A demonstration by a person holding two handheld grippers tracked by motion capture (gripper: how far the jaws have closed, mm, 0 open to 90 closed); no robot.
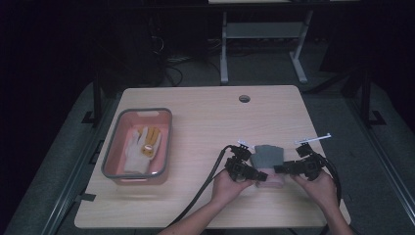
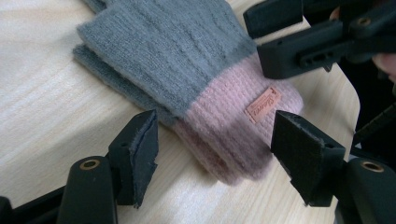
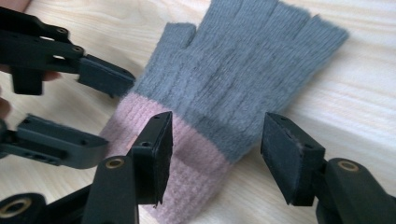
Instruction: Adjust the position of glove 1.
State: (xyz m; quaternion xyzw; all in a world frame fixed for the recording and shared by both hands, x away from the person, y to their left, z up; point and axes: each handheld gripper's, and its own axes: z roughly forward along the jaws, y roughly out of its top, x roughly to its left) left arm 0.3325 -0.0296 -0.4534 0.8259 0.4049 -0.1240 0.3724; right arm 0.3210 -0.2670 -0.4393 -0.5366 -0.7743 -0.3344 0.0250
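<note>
Both claws stand open over a grey knitted glove with a pink ribbed cuff (image 1: 268, 160), and neither has hold of it. In the left gripper view the left claw (image 2: 215, 154) has its two black jaws spread either side of the pink cuff, the pads clear of the wool; a small tan label sewn on the cuff (image 2: 263, 104) lies just ahead of them. In the right gripper view the right claw (image 3: 215, 154) has its jaws parted above the line where grey meets pink, again without pressing on the fabric.

From the high view the glove lies flat on the light wooden tabletop (image 1: 205, 112), near the front edge and right of centre, cuff toward the person and fingers pointing away. The left claw (image 1: 258, 172) comes at the cuff from the left and the right claw (image 1: 280, 169) from the right, each held in a hand with a black cable trailing back.

Well apart, on the left of the tabletop, sits a pink rectangular plastic tub with a grey rim (image 1: 113, 147). Inside it lies a white work glove with a yellow palm (image 1: 142, 147).
</note>
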